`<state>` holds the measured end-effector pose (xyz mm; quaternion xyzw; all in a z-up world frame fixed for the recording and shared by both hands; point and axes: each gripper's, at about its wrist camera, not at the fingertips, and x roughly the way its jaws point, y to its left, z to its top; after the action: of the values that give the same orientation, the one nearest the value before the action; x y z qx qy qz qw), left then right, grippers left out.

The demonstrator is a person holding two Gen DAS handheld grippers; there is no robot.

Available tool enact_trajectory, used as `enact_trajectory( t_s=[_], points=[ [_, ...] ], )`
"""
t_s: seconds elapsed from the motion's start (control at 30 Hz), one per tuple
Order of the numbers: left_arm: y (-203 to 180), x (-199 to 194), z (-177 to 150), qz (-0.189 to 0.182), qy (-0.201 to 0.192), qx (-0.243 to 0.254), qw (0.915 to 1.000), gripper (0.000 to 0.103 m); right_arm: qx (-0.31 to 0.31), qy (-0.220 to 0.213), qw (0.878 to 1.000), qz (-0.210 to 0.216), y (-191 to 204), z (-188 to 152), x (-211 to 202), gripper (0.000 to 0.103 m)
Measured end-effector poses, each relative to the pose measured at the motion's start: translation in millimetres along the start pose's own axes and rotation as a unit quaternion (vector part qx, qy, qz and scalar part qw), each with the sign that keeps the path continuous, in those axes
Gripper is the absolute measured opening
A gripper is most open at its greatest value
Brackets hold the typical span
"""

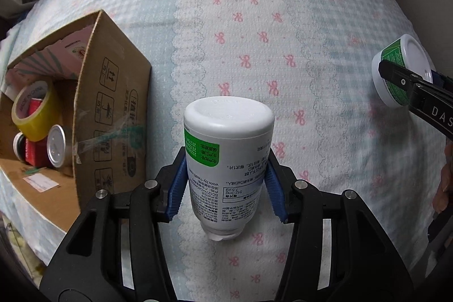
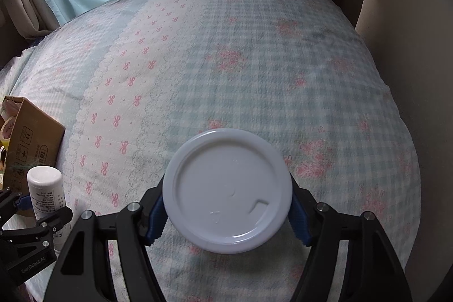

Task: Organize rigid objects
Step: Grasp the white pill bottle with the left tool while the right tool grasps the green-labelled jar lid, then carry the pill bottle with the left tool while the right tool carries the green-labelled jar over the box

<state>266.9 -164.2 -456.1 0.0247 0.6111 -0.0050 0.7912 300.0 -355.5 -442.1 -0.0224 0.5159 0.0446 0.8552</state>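
Take the cardboard box [image 1: 93, 115] as your landmark: it lies open on the bedspread [image 1: 283, 19] at the far left of the left wrist view. Inside it you have a roll of yellow tape [image 1: 35, 109], a red item [image 1: 35, 157] below the roll, and a small can with a silver end [image 1: 58, 145] just beside that red item.

Just right of the box, your left gripper [image 1: 226, 183] pinches the white bottle [image 1: 226, 160] across its labelled body, blue pads pressed against both sides. The bottle is inverted, its flat base pointing away from you and its neck toward the camera, held close beside the box's printed flap.

Well to the right of the box, your right gripper [image 2: 226, 210] clamps the white jar [image 2: 228, 190] with a green label, its fingers closed on opposite sides. In the right wrist view you see mostly the jar's round white face, held above the checked part of the bedspread.
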Motion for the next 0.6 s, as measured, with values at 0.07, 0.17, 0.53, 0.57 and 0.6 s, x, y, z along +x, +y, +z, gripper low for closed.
enact_trajectory(
  t_s=[0.07, 0.17, 0.53, 0.57, 0.6],
  points=[
    [-0.7, -12.3, -0.4, -0.003, -0.011, 0.002, 0.9999, 0.047, 0.002, -0.008, 1.0, -0.001, -0.7, 2.6, -15.2, 0.067],
    [0.1, -40.1, 9.6, -0.007, -0.031, 0.005, 0.9995, 0.047, 0.005, -0.02, 1.0, -0.003, -0.6, 9.9, -43.3, 0.067],
    [38.4, -187.5, 30.0, -0.041, -0.111, -0.018, 0.9928, 0.047, 0.005, -0.054, 0.998, 0.011, 32.3, 43.5, -175.4, 0.067],
    [44.6, -199.7, 30.9, -0.044, -0.118, -0.02, 0.9919, 0.047, 0.005, -0.058, 0.998, 0.013, 38.8, 45.6, -186.5, 0.067],
    [50.9, -210.6, 31.6, -0.046, -0.125, -0.02, 0.9909, 0.047, 0.004, -0.062, 0.998, 0.016, 45.4, 47.7, -196.8, 0.067]
  ],
)
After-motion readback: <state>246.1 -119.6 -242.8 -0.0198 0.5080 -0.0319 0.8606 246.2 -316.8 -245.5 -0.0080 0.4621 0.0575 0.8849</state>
